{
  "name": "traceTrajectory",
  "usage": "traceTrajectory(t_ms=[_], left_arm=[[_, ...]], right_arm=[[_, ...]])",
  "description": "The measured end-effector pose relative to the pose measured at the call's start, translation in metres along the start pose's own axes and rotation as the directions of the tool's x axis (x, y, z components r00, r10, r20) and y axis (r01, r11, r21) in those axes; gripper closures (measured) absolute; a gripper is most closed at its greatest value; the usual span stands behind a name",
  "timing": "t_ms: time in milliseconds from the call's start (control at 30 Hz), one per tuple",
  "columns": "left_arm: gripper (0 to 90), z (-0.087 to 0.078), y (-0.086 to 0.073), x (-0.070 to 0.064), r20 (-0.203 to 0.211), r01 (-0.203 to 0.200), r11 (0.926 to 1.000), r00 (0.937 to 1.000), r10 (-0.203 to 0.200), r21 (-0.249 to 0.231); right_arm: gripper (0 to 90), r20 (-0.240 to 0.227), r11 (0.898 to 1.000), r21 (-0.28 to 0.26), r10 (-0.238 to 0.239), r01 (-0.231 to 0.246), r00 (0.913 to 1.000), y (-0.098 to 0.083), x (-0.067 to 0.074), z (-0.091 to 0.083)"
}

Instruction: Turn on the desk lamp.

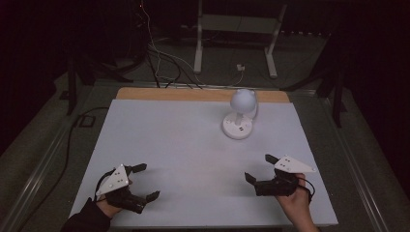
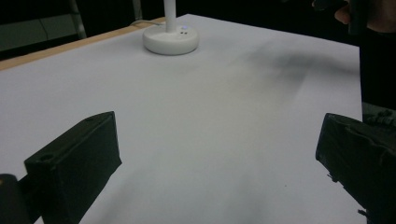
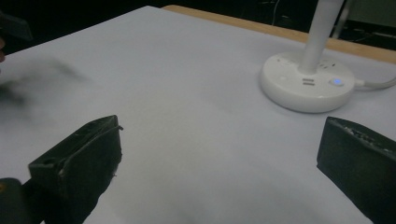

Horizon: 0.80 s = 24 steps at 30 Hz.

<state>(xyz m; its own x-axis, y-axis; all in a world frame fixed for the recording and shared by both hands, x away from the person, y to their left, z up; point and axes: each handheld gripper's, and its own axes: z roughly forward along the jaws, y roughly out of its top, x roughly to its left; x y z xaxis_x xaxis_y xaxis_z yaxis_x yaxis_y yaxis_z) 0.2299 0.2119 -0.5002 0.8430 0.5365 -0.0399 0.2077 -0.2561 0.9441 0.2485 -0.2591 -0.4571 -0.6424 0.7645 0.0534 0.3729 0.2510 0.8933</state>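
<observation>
A white desk lamp (image 1: pixel 239 116) with a round head and a disc base stands at the back right of the white table (image 1: pixel 183 145). Its base (image 2: pixel 171 40) has small buttons, and in the right gripper view a blue light glows on the base (image 3: pixel 308 81). My left gripper (image 1: pixel 145 181) rests at the front left, jaws wide apart and empty. My right gripper (image 1: pixel 261 167) sits at the front right, open too, with nothing between its jaws. Both point toward the table's middle. In the gripper views, the left gripper (image 2: pixel 215 158) and the right gripper (image 3: pixel 219 158) frame bare table.
A wooden strip (image 1: pixel 203 94) runs along the table's far edge. The lamp's white cord (image 3: pixel 376 84) leads off behind it. Beyond the table are cables (image 1: pixel 159 63) on the floor and a white stand frame (image 1: pixel 237 29). The room is dark all around.
</observation>
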Motion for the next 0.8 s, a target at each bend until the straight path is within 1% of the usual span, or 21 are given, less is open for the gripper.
traceTrajectory(t_ms=[100, 167, 267, 367, 500, 567, 800], left_arm=[[0.3, 0.0, 0.0, 0.0, 0.0, -0.003, 1.0, 1.0, 0.003, 0.005], [0.3, 0.0, 0.0, 0.0, 0.002, -0.002, 1.0, 1.0, 0.002, 0.001], [0.3, 0.0, 0.0, 0.0, 0.0, -0.004, 1.0, 1.0, 0.004, 0.007], [0.3, 0.0, 0.0, 0.0, 0.002, -0.002, 1.0, 1.0, 0.002, 0.0], [0.3, 0.0, 0.0, 0.0, 0.002, -0.004, 1.0, 1.0, 0.004, 0.003], [0.3, 0.0, 0.0, 0.0, 0.004, -0.003, 1.0, 1.0, 0.003, 0.001], [0.3, 0.0, 0.0, 0.0, 0.002, -0.003, 1.0, 1.0, 0.003, 0.005]], right_arm=[[0.0, 0.005, 1.0, -0.003, 0.003, -0.003, 1.0, 0.007, 0.0, 0.0], [0.0, 0.008, 1.0, -0.013, -0.004, 0.004, 1.0, 0.012, 0.0, 0.001], [0.0, 0.011, 1.0, -0.02, -0.011, 0.011, 0.9999, 0.02, 0.0, 0.003], [0.0, 0.013, 1.0, -0.025, -0.018, 0.019, 0.9998, 0.026, 0.0, 0.006], [0.0, 0.017, 0.999, -0.036, -0.019, 0.019, 0.9997, 0.033, 0.0, 0.01], [0.0, 0.019, 0.999, -0.032, -0.021, 0.022, 0.9996, 0.036, -0.001, 0.013], [0.0, 0.043, 0.999, -0.037, -0.026, 0.028, 0.9987, 0.047, -0.002, 0.022]])
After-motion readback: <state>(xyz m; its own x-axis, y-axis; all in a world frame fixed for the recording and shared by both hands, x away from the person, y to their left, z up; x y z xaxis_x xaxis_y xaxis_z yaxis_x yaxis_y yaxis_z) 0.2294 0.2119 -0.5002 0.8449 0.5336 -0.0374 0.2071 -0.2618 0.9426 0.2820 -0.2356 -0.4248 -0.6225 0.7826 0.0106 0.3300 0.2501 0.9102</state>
